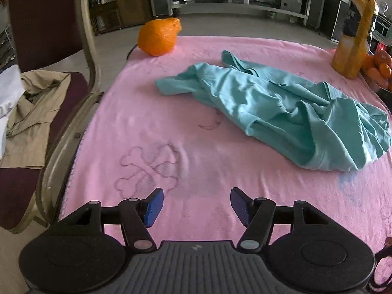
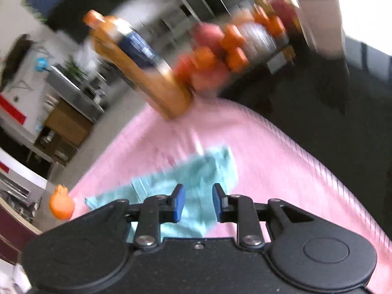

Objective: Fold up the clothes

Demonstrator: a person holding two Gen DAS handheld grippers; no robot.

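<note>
Pink towelling (image 1: 186,112) is covering the worktop ahead of my left gripper (image 1: 196,207), whose jaws are standing wide apart over bare cloth. I'm seeing the teal garment (image 1: 281,112) crumpled ahead and to its right. My right gripper (image 2: 198,202), jaws parted and empty, is hovering just above that garment (image 2: 196,176). I'm judging folding not yet begun; next I need to pinch two edges and spread it flat.
</note>
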